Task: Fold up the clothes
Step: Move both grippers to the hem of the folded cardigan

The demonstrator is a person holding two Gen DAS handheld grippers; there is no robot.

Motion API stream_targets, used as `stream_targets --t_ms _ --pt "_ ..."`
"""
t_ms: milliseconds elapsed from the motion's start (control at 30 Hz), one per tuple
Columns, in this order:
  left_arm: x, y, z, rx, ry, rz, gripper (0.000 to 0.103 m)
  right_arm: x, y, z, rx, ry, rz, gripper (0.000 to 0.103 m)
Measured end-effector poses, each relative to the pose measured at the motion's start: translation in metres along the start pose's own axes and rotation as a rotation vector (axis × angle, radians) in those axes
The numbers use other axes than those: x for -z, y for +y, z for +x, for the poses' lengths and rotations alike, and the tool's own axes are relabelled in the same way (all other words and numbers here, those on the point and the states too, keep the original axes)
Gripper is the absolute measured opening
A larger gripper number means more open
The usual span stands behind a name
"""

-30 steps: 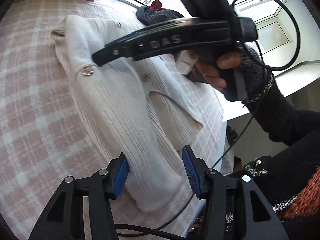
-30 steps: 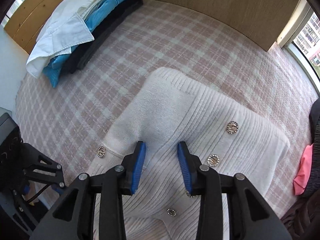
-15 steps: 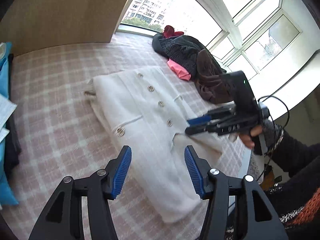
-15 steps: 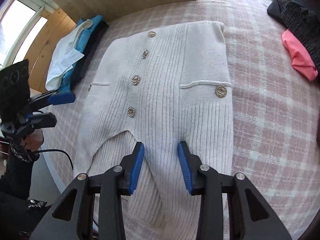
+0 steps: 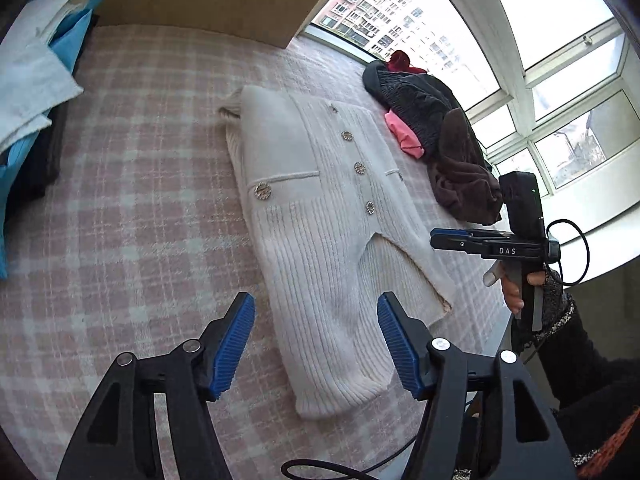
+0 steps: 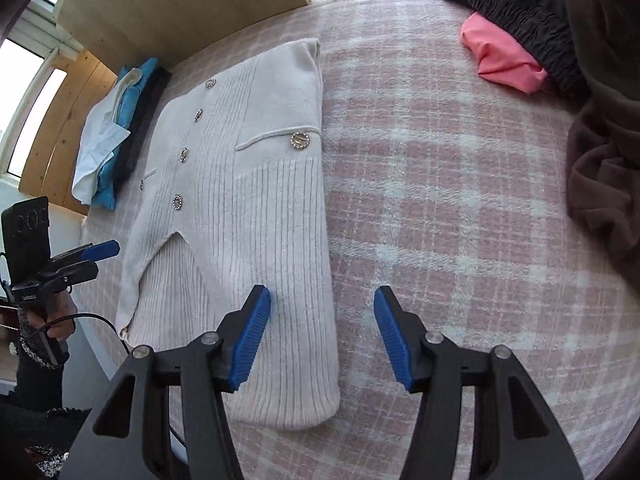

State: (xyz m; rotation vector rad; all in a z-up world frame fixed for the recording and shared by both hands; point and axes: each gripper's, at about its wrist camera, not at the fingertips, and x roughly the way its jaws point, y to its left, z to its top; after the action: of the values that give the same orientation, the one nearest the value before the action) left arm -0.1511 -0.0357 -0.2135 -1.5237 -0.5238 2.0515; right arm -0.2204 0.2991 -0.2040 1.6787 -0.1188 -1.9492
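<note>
Both tools have lifted back from the cream ribbed-knit buttoned cardigan [image 5: 320, 216], the left tool [image 5: 316, 344] and right tool [image 6: 322, 340] wide open and empty, leaving it lying narrowed on the pink plaid bed [image 6: 440, 200], ready for a crosswise fold.

One cardigan, two clothes piles, two hand-held grippers

One cream cardigan [image 5: 320, 216] with five visible buttons; one folded stack [image 6: 116, 140]; one unfolded heap [image 5: 436, 136]; left hand-held gripper [image 5: 316, 344]; right hand-held gripper [image 6: 322, 336]
</note>
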Motion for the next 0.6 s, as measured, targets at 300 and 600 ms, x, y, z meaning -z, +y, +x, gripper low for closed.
stream_targets --t_ms 300,600 --pt "0.011 -0.009 0.047 0.055 0.078 -0.106 0.064 -0.002 -0.008 0.009 -0.135 -0.002 -0.026 0.066" --pt "0.006 -0.048 0.064 -0.096 0.104 -0.025 0.075 0.004 0.045 0.029 0.021 0.047 -0.23 0.083"
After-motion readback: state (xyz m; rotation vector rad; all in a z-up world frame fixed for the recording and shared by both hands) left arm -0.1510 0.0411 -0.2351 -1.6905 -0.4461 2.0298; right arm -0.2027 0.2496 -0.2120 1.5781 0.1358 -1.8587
